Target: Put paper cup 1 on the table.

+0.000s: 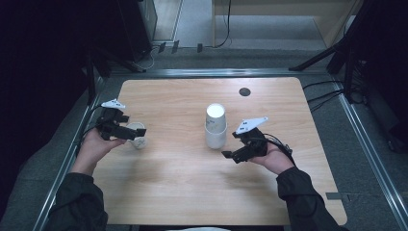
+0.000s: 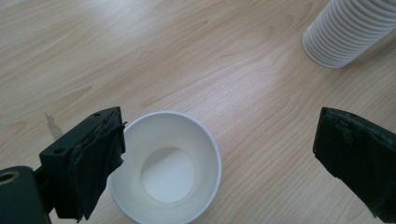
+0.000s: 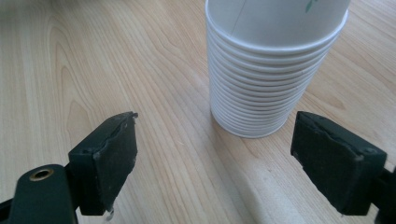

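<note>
Showing two hand-held grippers, both open, over a wooden table [image 1: 183, 183] with paper cups.

Left gripper [image 1: 137, 132]: jaws spread wide above a single white cup [image 2: 167, 173] standing upright, mouth up, its rim just beside one jaw. Right gripper [image 1: 229, 155]: jaws apart and holding nothing, just beside an upside-down stack of cups [image 1: 215, 126] at the table's middle.

Light wooden surface [image 1: 183, 163] with rounded corners, grain running lengthwise, dark round grommet hole [image 1: 245, 92] near far edge. Standing on it near the middle: stack of white paper cups [image 1: 215, 126], upside down. Well apart toward the left edge: single white paper cup [image 1: 137, 135], upright, mouth open.
</note>
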`<control>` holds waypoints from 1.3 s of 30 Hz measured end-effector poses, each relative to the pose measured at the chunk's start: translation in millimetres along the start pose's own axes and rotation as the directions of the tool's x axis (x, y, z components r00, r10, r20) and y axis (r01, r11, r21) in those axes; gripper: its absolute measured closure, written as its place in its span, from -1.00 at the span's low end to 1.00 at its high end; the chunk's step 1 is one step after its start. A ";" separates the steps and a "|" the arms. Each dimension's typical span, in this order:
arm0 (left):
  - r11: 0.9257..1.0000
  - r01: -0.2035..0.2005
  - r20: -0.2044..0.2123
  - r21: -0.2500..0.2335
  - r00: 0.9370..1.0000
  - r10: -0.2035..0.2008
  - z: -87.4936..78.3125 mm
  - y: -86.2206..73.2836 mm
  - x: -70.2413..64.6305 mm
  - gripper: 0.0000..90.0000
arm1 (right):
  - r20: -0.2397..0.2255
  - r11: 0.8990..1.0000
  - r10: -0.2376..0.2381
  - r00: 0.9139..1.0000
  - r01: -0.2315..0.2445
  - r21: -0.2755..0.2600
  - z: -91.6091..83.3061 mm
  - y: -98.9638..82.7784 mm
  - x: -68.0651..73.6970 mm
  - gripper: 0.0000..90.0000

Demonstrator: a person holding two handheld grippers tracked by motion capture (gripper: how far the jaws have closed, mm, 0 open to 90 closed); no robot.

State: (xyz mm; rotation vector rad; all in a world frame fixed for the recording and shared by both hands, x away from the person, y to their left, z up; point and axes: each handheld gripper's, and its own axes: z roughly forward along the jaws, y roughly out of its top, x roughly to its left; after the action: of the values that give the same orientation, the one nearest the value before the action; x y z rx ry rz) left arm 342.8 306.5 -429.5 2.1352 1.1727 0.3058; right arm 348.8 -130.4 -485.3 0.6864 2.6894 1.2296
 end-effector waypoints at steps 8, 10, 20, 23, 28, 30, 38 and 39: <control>0.998 -0.053 0.047 -0.019 0.997 0.054 0.9 8.1 -20.1 -0.90 | -0.039 1.000 0.013 0.999 -0.013 -0.017 -7.2 10.0 -2.3 -0.70; 0.998 -0.056 0.079 -0.025 0.995 0.058 2.0 9.7 -25.0 -0.89 | -0.010 0.999 0.016 1.000 -0.017 -0.031 -9.4 14.4 -3.3 -0.70; 0.995 -0.102 0.136 -0.015 0.985 0.103 6.2 14.1 -50.1 -0.88 | -0.014 0.998 0.026 1.000 -0.026 -0.052 -17.1 27.3 -5.0 -0.69; 0.994 -0.109 0.153 -0.008 0.982 0.109 7.8 14.1 -56.1 -0.88 | -0.020 0.999 0.019 1.000 -0.020 -0.046 -17.5 31.3 -5.2 -0.67; 0.995 -0.100 0.188 -0.021 0.977 0.102 9.3 10.7 -67.1 -0.88 | -0.018 0.999 0.001 1.000 -0.001 -0.047 -17.9 39.0 -7.6 -0.66; 0.995 -0.100 0.204 -0.026 0.974 0.103 9.6 9.2 -71.0 -0.88 | -0.012 0.999 0.006 1.000 -0.006 -0.040 -17.7 42.8 -8.2 -0.65; 0.991 -0.135 0.216 -0.016 0.967 0.136 17.7 3.1 -89.7 -0.88 | -0.006 1.000 -0.003 1.000 0.003 -0.015 -18.6 54.2 -16.2 -0.65; 0.990 -0.140 0.223 -0.019 0.965 0.141 18.6 3.2 -92.2 -0.88 | -0.009 1.000 -0.006 1.000 0.006 -0.013 -19.3 55.7 -17.7 -0.65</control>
State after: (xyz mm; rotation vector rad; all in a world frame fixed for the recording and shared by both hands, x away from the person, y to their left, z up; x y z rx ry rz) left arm 301.7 221.8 -431.0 2.1896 0.8942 0.1236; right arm 379.1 -119.7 -432.8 0.6725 2.6858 1.2510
